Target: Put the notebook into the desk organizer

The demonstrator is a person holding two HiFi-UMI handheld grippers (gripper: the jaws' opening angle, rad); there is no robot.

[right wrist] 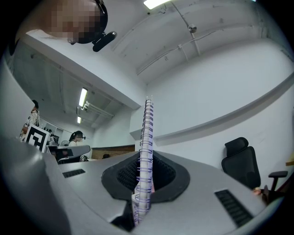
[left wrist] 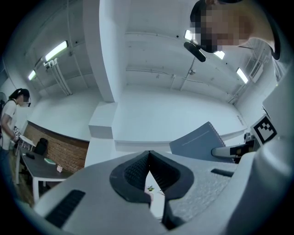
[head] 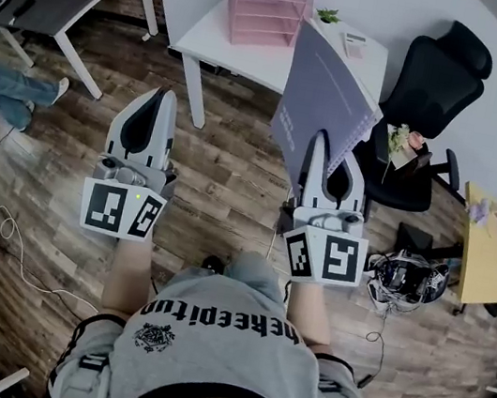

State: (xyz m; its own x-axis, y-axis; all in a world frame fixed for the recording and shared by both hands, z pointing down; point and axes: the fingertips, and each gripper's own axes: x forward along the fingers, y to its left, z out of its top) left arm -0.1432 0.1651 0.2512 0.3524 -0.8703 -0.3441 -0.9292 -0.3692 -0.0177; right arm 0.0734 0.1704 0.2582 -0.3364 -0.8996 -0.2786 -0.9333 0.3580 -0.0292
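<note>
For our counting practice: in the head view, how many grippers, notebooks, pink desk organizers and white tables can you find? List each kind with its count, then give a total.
grippers: 2 (left gripper, right gripper)
notebook: 1
pink desk organizer: 1
white table: 1
Total: 5
</note>
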